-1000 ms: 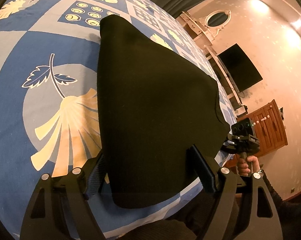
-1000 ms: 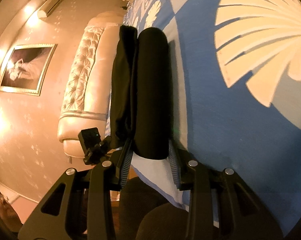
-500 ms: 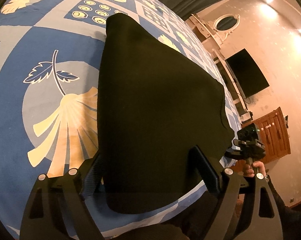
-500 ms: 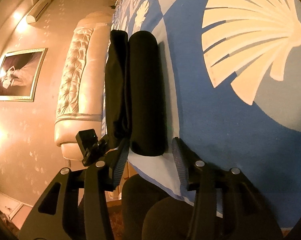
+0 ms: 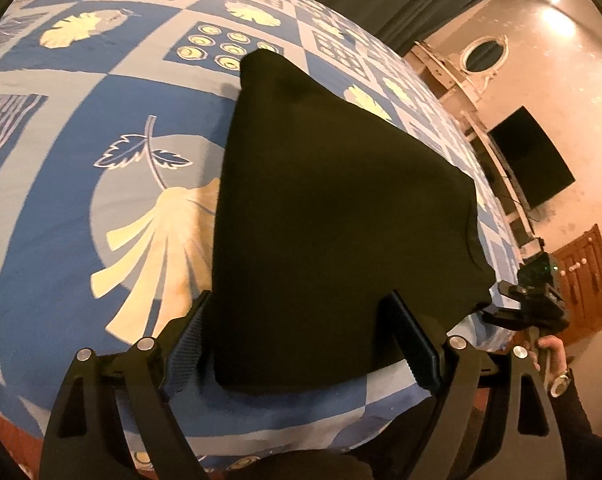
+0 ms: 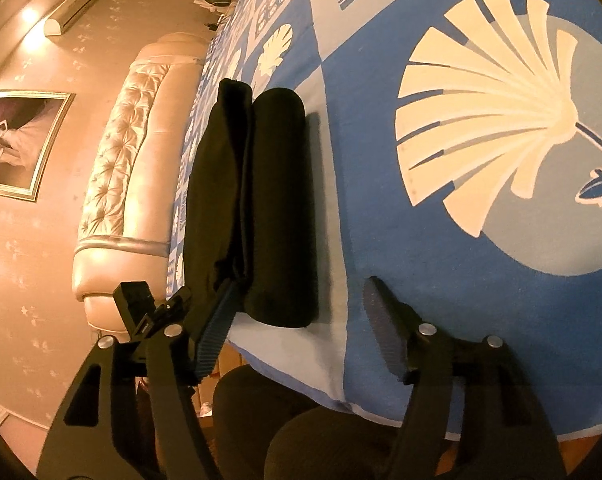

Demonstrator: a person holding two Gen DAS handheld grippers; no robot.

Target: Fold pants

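In the left wrist view, the bed [image 5: 61,184] fills the left and middle of the frame, covered with a blue sheet printed with pale shells and leaves. The pants [image 5: 333,216], black and folded into a flat stack, lie on the sheet from the upper middle down to the lower middle, near the bed's edge. The left tool [image 5: 301,344] sits at the bottom middle with its two fingers spread wide, one on each side of the stack's near end; whether they touch the cloth cannot be told. At the lower right, the right tool [image 5: 529,304] shows just beside the stack's right corner, with the person's hand [image 5: 549,350] on its handle. On the wall at the far right hang a dark screen [image 5: 529,156] and, below it, a wooden cabinet [image 5: 585,280] stands.

In the right wrist view, a framed picture [image 6: 17,144] hangs at the far left, with a tufted headboard [image 6: 121,184] next to it. The pants [image 6: 257,200] appear edge-on in the middle left as a thick folded bundle. The right tool [image 6: 301,316] is spread open at the bottom; its left finger lies against the bundle's near end, its right finger rests apart over the sheet.
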